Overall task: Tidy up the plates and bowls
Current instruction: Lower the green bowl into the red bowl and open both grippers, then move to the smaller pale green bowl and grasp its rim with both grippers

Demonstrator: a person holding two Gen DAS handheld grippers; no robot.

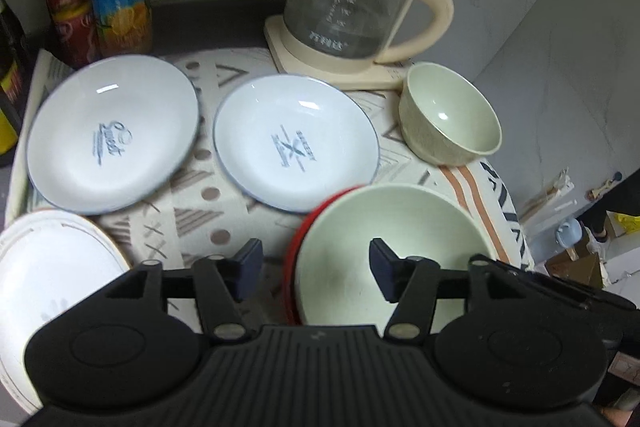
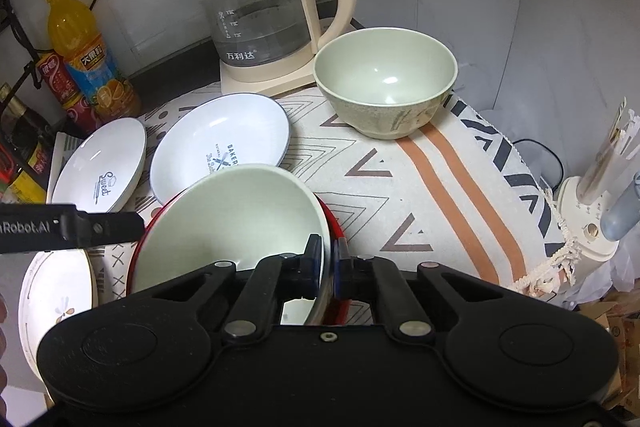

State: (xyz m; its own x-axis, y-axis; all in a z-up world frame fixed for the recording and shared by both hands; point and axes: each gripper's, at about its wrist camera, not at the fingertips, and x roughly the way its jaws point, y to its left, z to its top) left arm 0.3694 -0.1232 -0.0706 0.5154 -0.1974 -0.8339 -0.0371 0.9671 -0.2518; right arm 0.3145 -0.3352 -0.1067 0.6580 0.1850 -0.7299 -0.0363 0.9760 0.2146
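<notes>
Pale green and round, the large bowl (image 2: 236,219) sits nested in a red bowl (image 2: 138,247) at the lower centre of the right wrist frame, on the patterned cloth (image 2: 400,195) over the desk. The right gripper (image 2: 329,259) is clamped on the near rims of both bowls. The left gripper (image 1: 316,273) has its fingers apart around the green bowl's left rim, pressing nothing. Above lie two white plates (image 1: 114,133) (image 1: 296,143); a smaller green bowl (image 2: 384,83) stands upper right beside a glass kettle (image 2: 260,15).

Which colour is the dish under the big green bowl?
Red; its rim shows best in the right wrist view.
</notes>
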